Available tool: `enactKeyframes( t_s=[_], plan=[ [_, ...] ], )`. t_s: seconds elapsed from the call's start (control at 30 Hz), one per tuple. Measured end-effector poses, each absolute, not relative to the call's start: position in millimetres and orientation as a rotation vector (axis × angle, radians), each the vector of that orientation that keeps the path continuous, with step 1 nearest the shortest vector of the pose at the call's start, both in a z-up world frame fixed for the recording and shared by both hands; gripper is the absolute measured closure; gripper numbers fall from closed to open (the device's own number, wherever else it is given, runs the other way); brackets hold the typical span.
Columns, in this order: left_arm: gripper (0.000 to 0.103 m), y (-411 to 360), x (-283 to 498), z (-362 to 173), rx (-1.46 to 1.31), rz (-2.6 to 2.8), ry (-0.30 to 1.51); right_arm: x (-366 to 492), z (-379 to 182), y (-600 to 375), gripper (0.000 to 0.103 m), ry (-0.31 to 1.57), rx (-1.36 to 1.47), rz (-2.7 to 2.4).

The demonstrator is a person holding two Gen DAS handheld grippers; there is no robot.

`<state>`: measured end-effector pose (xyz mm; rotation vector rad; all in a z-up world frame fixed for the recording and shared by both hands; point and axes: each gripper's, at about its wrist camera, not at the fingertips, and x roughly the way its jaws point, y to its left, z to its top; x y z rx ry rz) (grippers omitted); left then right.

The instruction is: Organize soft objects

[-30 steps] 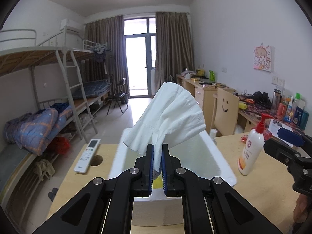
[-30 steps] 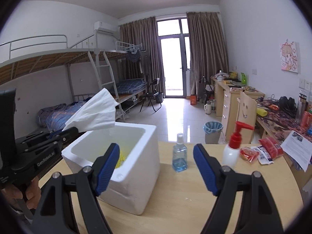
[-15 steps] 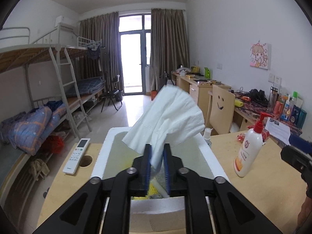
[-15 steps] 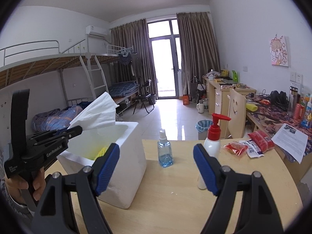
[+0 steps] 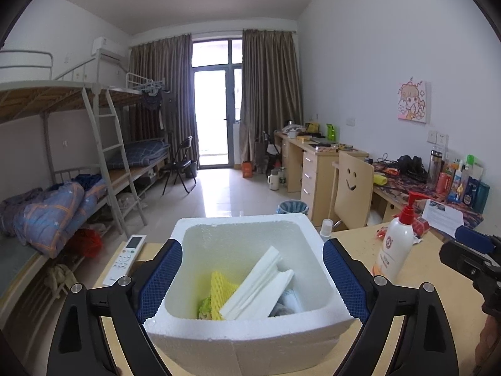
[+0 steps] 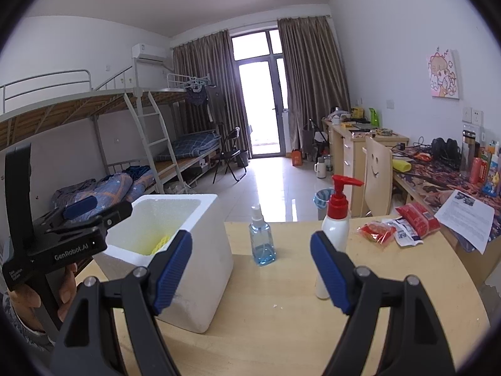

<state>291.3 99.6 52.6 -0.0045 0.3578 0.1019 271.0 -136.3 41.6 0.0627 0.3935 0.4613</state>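
Observation:
A white foam box (image 5: 247,341) stands on the wooden table; it also shows in the right wrist view (image 6: 200,269). Inside it lie the white tissue (image 5: 260,285), a yellow foam net (image 5: 219,291) and a grey soft item (image 5: 281,307). My left gripper (image 5: 252,282) is open and empty, its fingers spread either side of the box above its near wall. My right gripper (image 6: 250,272) is open and empty over the table, to the right of the box.
A white pump bottle (image 6: 335,228) and a blue spray bottle (image 6: 261,241) stand on the table behind the right gripper. Red snack packets (image 6: 397,222) lie at the far right. A remote control (image 5: 125,258) lies left of the box.
My left gripper opened and let go of the white tissue, which dropped into the foam box. The right gripper shifted slightly to the right.

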Motion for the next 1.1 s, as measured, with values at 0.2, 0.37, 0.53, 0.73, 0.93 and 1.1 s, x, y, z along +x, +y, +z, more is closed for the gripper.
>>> enactKeyframes(
  t_s=[0.2, 0.37, 0.53, 0.73, 0.93, 1.1],
  plan=[
    [0.01, 96.9, 278.2, 56.6, 0.001, 0.099, 0.359, 265.3, 41.9, -137.6, 0.022, 0.389, 0.059, 0.477],
    [0.002, 103.5, 258.5, 60.6, -0.048, 0.153, 0.316, 255.2, 44.3, -142.5, 0.003, 0.37, 0.069, 0.487],
    [0.002, 97.9, 240.3, 64.2, -0.042, 0.145, 0.315, 241.5, 48.9, -140.4, 0.003, 0.351, 0.053, 0.502],
    [0.001, 95.4, 208.8, 69.9, -0.04, 0.173, 0.289, 216.9, 52.8, -140.3, 0.0, 0.305, 0.032, 0.517],
    [0.001, 90.2, 177.8, 71.0, -0.046, 0.201, 0.284, 193.4, 57.9, -146.4, 0.0, 0.267, 0.029, 0.531],
    [0.001, 82.1, 148.9, 76.4, -0.028, 0.211, 0.256, 173.6, 62.2, -153.6, 0.0, 0.245, 0.03, 0.543]
  ],
)
